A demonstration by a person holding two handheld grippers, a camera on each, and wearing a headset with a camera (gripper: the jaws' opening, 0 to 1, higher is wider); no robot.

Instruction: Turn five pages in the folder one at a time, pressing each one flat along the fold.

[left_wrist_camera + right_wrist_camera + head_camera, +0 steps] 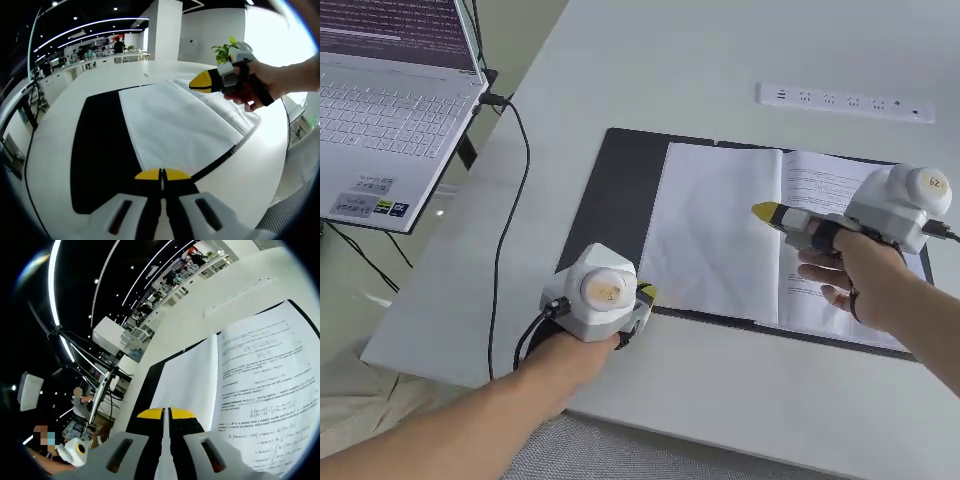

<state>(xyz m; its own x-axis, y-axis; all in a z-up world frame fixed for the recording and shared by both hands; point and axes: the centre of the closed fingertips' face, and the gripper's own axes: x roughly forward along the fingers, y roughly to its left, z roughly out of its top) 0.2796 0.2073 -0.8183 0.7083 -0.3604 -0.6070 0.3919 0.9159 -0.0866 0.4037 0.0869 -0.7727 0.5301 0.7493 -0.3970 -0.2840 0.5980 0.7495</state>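
Currently the open folder (620,190) holds white pages (720,230) (left gripper (162,174) and right gripper (166,412) both pressed together, empty).

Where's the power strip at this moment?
In the head view the power strip lies upper right on the table, just beyond the far edge of the folder.

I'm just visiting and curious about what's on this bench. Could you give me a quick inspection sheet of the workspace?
Surface: smooth white table.
Job's things: black folder lying open; blank white page on its left, printed page on its right.
Clutter: white power strip beyond the folder; open silver laptop at the far left.
Grippers: left gripper shut, at the folder's near edge; right gripper shut, yellow tips near the fold.
Cables: black cable running from the laptop across the table.
Surroundings: open office, ceiling light strips, potted plant.
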